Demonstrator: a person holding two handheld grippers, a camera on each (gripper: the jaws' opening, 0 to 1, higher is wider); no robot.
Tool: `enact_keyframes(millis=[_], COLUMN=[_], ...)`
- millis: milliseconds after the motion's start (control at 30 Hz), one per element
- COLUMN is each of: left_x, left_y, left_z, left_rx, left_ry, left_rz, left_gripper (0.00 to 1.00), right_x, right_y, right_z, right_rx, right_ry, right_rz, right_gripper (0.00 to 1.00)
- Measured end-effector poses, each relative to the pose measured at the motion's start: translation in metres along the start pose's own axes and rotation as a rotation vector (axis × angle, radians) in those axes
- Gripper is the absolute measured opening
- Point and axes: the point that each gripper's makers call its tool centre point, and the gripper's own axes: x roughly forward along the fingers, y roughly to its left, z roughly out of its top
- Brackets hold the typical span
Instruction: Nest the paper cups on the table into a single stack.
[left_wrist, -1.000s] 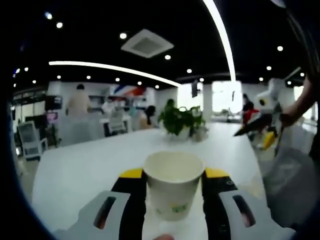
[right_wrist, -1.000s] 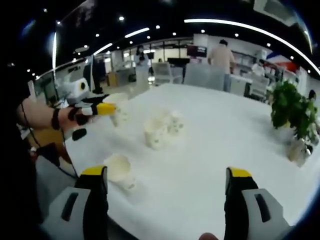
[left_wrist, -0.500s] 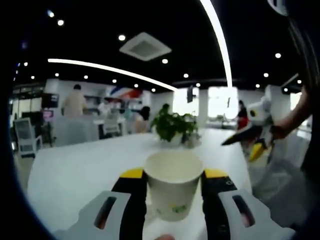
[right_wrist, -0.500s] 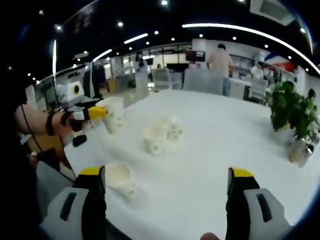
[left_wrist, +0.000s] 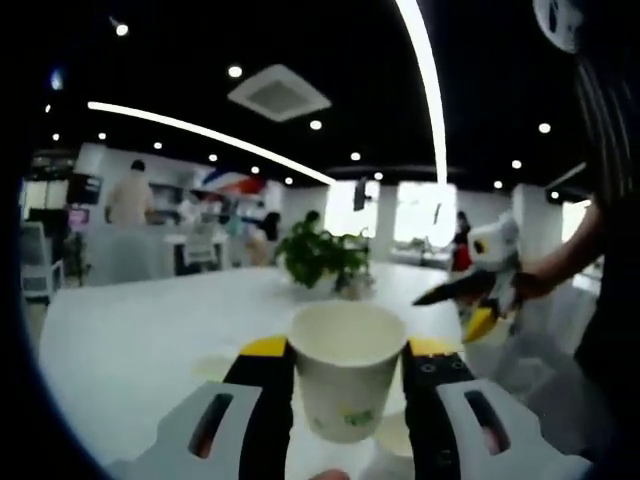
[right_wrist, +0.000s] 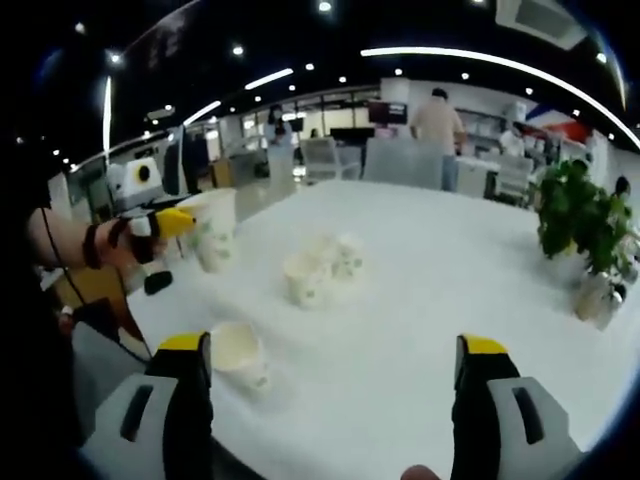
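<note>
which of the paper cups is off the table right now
The cup clamped in the left tool, held above the table's edge; the others sit on the tabletop.

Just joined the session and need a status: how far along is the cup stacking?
No finished stack shows yet. The left gripper holds one paper cup above the table. Left: a cluster of cups mid-table and a single cup near the open right gripper.

We see a broad white table (right_wrist: 420, 300). Near its closest edge stands one paper cup (right_wrist: 238, 354), mouth up. Farther in, toward the middle, a small cluster of cups (right_wrist: 320, 270) sits close together. Along the far right edge a potted plant (right_wrist: 575, 225) stands on the tabletop.
</note>
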Motion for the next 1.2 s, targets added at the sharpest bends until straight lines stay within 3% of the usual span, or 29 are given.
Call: enact_keyframes(millis=[200,433,867,1200], left_x=[0.006,0.01,0.018,0.025], left_y=[-0.02,-0.039,-0.045,-0.051], left_z=[-0.009,-0.019,-0.031,-0.052], left_rx=[-0.02,-0.031,-0.043,-0.069], left_ry=[0.023,0.043,0.049,0.076], left_rz=[-0.068,-0.099,-0.112,-0.13], left_gripper=[0.41,0.41,0.42,0.42], right_x=[-0.001,-0.004,-0.007,-0.01], right_y=[0.0,-0.001,-0.001,-0.005], right_z=[-0.001,-0.005,-0.011,-0.012], right_rx=[-0.005,0.0,0.001,0.006], right_ry=[0.002,0.009,0.022,0.027], right_rz=[-0.003,-0.008,-0.011,-0.019], right_gripper=[1.0,1.0,1.0,1.0])
